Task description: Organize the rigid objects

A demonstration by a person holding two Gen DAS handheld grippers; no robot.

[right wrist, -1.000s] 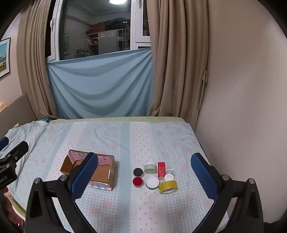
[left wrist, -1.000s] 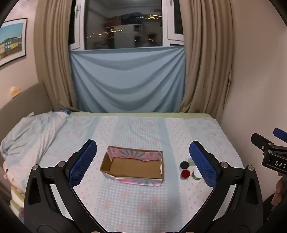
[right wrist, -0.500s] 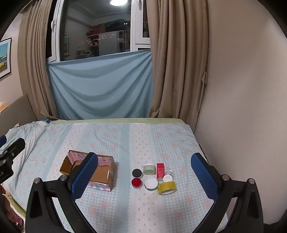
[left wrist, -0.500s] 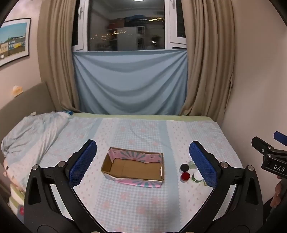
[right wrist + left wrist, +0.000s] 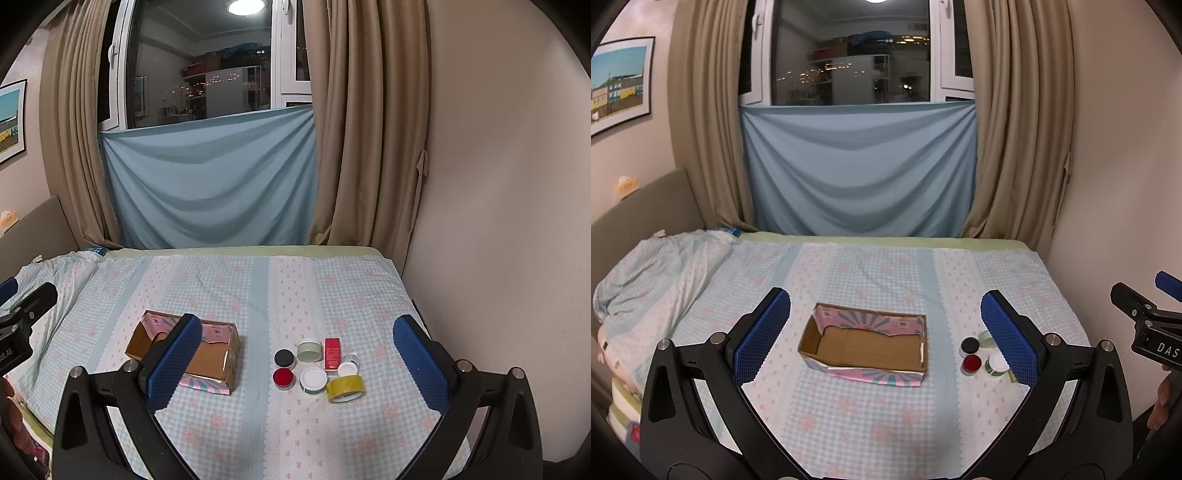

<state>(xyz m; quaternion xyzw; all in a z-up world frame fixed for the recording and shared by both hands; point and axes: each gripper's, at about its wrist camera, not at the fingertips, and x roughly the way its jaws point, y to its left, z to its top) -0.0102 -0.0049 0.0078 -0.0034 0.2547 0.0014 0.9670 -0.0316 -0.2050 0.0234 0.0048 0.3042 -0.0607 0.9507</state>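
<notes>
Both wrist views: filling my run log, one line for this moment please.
left gripper: open | right gripper: open | open cardboard box: empty | yellow tape roll, small jars: on bedsheet

The cardboard box (image 5: 864,345) is matt brown inside, its outer walls wrapped in pink-patterned paper; the bedsheet (image 5: 258,295) is soft checked cloth; the tape roll (image 5: 345,388) is glossy yellow plastic. The left gripper (image 5: 886,332) and right gripper (image 5: 297,363) have matt black plastic arms, rough blue pads (image 5: 419,365) and shiny metal pins.
</notes>
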